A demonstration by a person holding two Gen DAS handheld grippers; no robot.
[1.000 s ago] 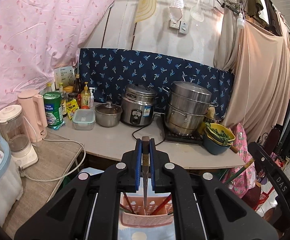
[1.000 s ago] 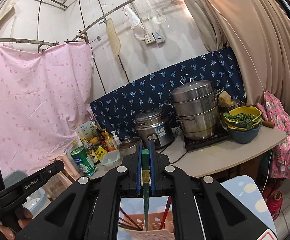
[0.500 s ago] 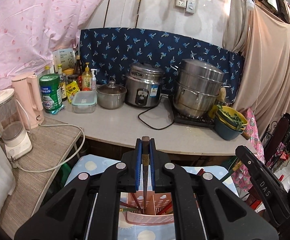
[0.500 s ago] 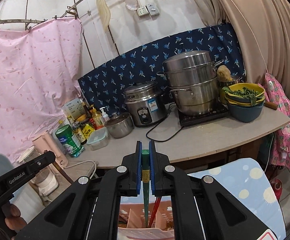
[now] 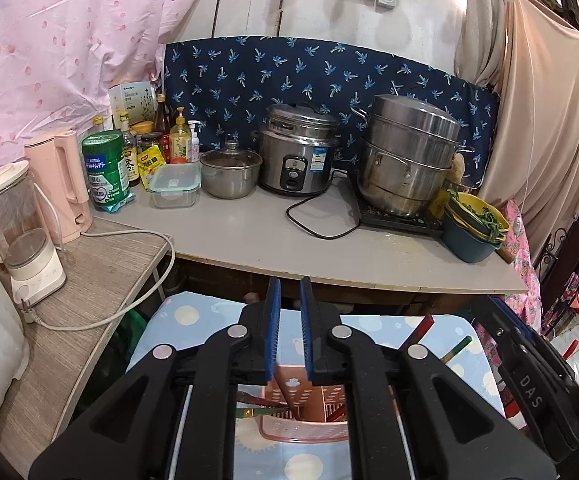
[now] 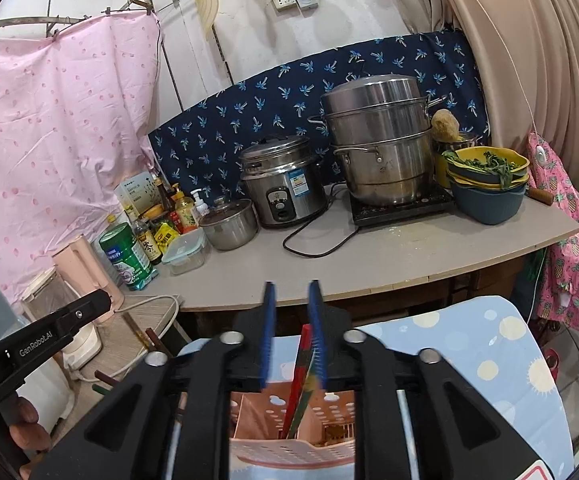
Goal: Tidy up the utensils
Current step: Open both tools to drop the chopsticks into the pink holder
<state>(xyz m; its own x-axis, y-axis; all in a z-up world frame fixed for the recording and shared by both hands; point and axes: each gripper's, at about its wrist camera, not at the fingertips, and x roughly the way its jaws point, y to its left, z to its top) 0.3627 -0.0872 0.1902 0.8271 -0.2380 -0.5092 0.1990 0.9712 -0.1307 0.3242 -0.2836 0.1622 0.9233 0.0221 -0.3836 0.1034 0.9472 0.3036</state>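
Both the left gripper (image 5: 288, 300) and right gripper (image 6: 292, 300) hang slightly parted and empty above the pink basket (image 6: 289, 452), where chopsticks (image 6: 300, 380) apparently stand; lift straight up.

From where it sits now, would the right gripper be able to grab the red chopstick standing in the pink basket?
Probably yes. The right gripper is open directly above the pink basket, and the red chopstick rises into the gap between its jaws with nothing blocking it.
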